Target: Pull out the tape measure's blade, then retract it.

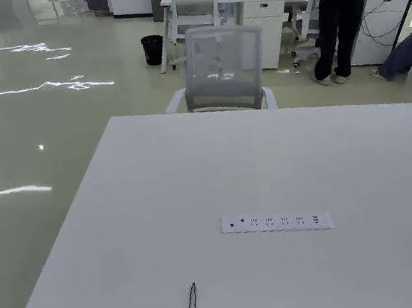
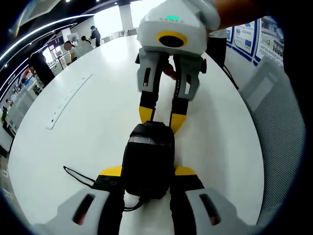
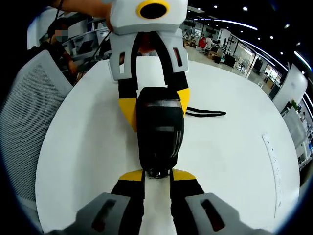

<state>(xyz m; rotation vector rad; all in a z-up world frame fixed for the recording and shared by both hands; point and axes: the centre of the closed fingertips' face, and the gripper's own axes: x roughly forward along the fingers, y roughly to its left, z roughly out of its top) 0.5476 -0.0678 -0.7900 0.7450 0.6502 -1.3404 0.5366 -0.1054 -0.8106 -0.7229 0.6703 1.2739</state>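
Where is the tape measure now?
In the left gripper view, the tape measure lies on the white table, its body between the jaws of the left gripper and the right gripper at its far end.

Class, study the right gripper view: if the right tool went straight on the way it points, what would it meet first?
The right tool would meet the tape measure directly ahead of its tips; whether they already touch is unclear.

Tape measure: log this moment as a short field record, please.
tape measure: black case, strap trailing on the white table
left gripper: shut on the case's sides
right gripper: jaws at the case's mouth, grip unclear
blade: none visibly pulled out
power strip: on the table, apart from both grippers
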